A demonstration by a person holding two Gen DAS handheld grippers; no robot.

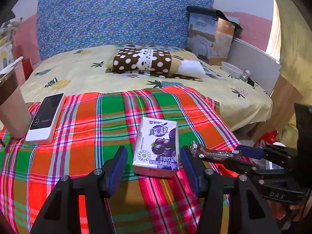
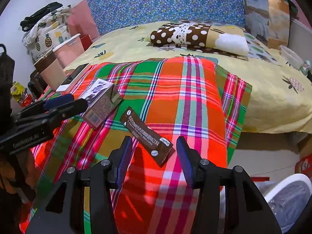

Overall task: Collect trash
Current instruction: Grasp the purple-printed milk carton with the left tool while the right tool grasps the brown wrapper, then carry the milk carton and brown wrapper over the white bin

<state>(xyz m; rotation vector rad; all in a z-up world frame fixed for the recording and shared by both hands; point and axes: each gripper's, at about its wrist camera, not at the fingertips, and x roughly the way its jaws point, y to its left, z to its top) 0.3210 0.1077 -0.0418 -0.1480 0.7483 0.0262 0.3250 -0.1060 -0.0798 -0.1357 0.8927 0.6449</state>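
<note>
A purple-and-white milk drink carton (image 1: 157,146) lies on the plaid cloth (image 1: 93,128). My left gripper (image 1: 153,154) is open, with its blue pads on either side of the carton's near end. A brown coffee sachet (image 2: 146,134) lies on the cloth to the carton's right. My right gripper (image 2: 154,146) is open, its fingers astride the sachet's near end. The sachet (image 1: 214,153) and right gripper (image 1: 237,157) also show in the left wrist view. The carton (image 2: 101,102) and left gripper (image 2: 73,102) show in the right wrist view.
A white phone-like device (image 1: 45,118) and a paper cup (image 1: 11,107) stand at the cloth's left. A spotted pillow (image 1: 144,61), a boxed bedding set (image 1: 210,39) and a bowl (image 1: 232,69) lie farther back. A white bin with a plastic liner (image 2: 286,197) stands on the floor at right.
</note>
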